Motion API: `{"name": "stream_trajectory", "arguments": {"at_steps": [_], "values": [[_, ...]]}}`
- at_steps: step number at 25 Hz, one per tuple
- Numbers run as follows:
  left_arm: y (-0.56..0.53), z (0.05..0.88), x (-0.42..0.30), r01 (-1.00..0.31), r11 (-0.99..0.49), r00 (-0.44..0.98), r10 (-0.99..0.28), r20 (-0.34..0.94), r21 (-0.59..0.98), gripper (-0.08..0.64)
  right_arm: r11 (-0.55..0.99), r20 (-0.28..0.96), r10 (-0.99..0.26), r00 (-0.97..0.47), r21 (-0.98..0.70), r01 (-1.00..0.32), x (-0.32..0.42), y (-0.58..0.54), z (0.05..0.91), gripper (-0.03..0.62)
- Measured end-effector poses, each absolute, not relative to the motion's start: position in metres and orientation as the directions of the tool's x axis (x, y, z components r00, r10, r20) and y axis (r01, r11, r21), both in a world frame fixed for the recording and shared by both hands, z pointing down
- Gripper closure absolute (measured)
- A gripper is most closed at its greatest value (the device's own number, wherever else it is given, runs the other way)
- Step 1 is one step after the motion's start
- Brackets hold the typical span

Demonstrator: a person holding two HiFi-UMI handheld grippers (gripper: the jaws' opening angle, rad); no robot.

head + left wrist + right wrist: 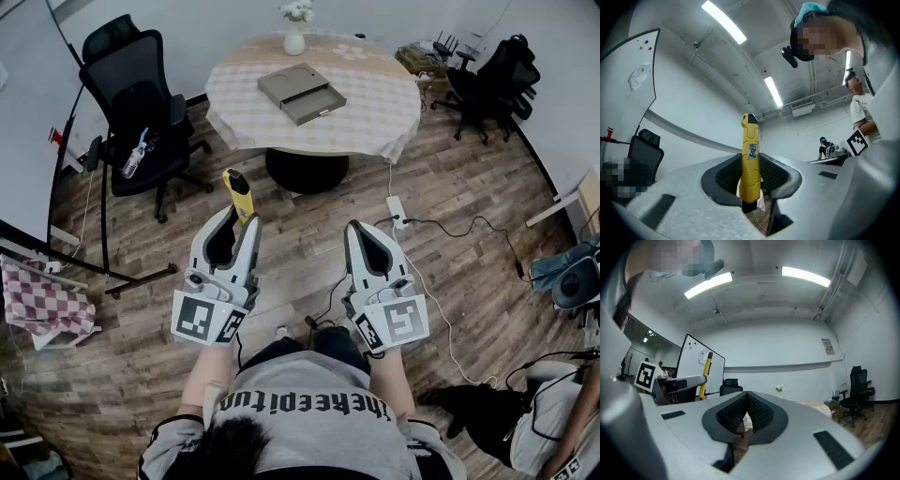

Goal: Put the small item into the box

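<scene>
A yellow utility knife (239, 194) stands upright between the jaws of my left gripper (235, 221), which is shut on its lower end. In the left gripper view the knife (750, 159) rises from the gripper (751, 185) toward the ceiling. My right gripper (362, 231) is held level beside it, shut, with nothing between its pads (757, 414). The grey box (301, 92), its drawer pulled out, lies on the round table (375, 117) with a checked cloth, well ahead of both grippers. The right gripper view also catches the knife (705, 373) at its left.
A white vase of flowers (294, 36) stands at the table's far edge. Black office chairs stand at the left (136, 103) and back right (492, 80). A power strip (396, 211) and cables lie on the wooden floor. A checked cloth (42, 305) hangs at the left.
</scene>
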State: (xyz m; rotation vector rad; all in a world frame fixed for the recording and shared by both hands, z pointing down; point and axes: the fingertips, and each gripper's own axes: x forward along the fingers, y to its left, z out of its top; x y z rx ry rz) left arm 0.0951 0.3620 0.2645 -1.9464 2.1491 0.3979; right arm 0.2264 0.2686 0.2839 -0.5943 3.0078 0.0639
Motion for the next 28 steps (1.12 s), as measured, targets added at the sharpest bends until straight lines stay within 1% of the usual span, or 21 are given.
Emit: {"name": "stream_trajectory", "arguments": {"at_steps": [9, 17, 28], "values": [[0.359, 0.266, 0.098, -0.994, 0.098, -0.11, -0.937, -0.332, 0.054, 0.436, 0.927, -0.083, -0.371, -0.925, 0.027, -0.374, 0.229, 0.264, 0.286, 0.586], [0.341, 0.265, 0.109, -0.991, 0.123, -0.133, -0.934, -0.331, 0.051, 0.436, 0.939, -0.081, -0.34, -0.937, 0.027, -0.343, 0.234, 0.244, 0.286, 0.586], [0.296, 0.264, 0.139, -0.983, 0.181, -0.182, -0.928, -0.325, 0.035, 0.436, 0.971, -0.082, -0.237, -0.968, 0.024, -0.239, 0.248, 0.199, 0.288, 0.586]]}}
